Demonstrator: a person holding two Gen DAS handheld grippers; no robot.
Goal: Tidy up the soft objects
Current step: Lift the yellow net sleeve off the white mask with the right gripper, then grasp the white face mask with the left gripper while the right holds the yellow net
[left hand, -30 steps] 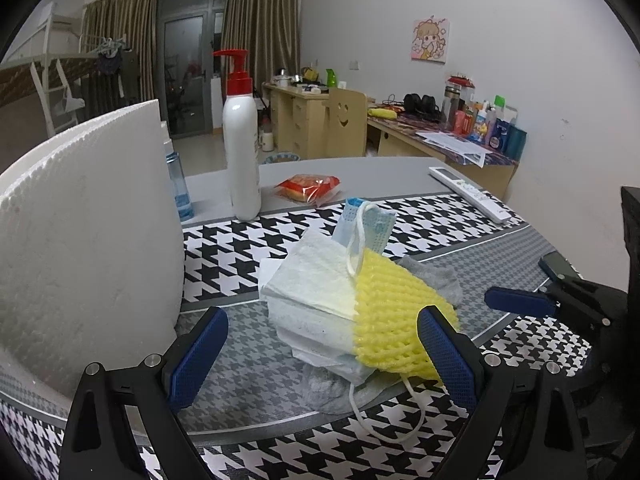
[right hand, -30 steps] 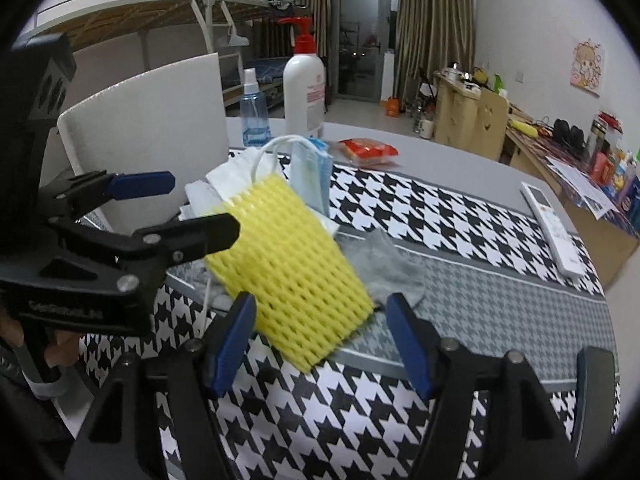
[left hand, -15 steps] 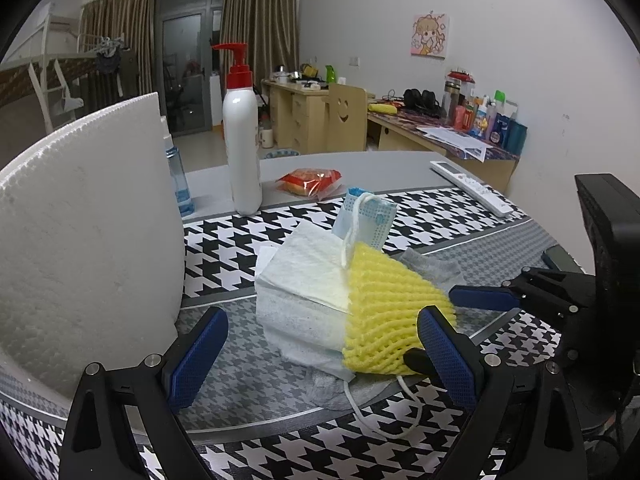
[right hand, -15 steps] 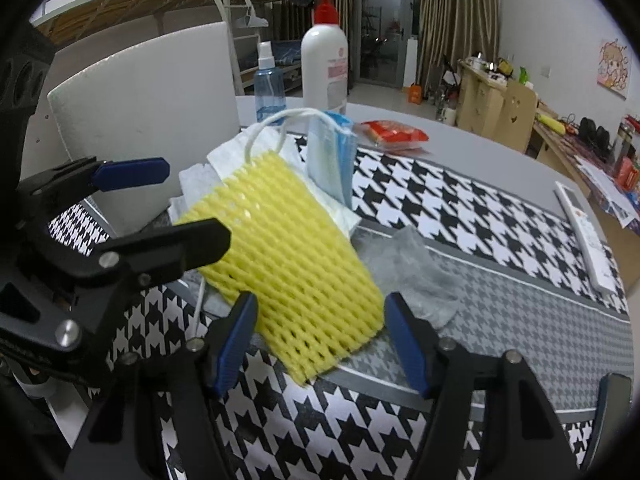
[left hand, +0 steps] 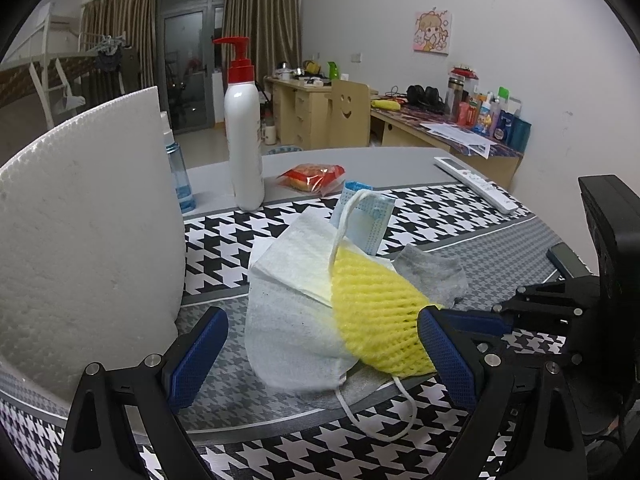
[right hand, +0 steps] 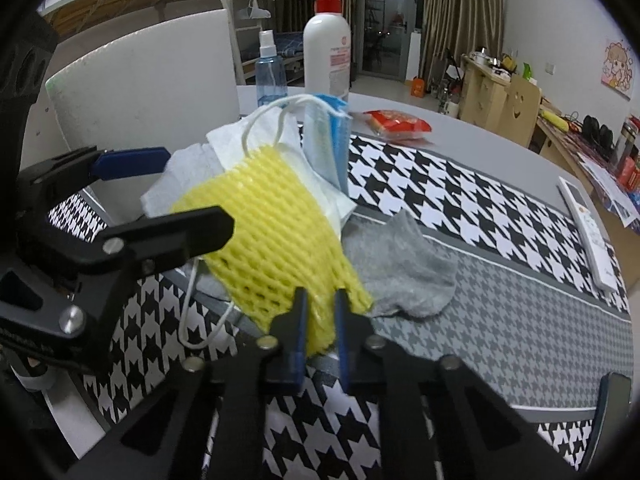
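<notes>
A pile of soft things lies on the houndstooth cloth: a yellow foam net (left hand: 376,312) on top, white tissue (left hand: 292,312) beside it, a blue face mask (left hand: 368,224) standing up behind, and a grey sock (left hand: 432,276) underneath. My right gripper (right hand: 320,320) has its jaws closing tight on the near edge of the yellow foam net (right hand: 272,232), and both pads press on it. It reaches in from the right in the left wrist view (left hand: 440,316). My left gripper (left hand: 324,360) stays open, its fingers astride the pile without touching it.
A big white foam board (left hand: 80,240) stands at the left. Behind the pile are a white pump bottle (left hand: 242,132), a blue spray bottle (left hand: 178,168) and a red snack packet (left hand: 312,174). A white remote (left hand: 476,184) lies at the far right.
The right gripper's jaws, wide around the yellow net before, have come together on its near edge. The net has bunched up slightly. The left gripper has kept still.
</notes>
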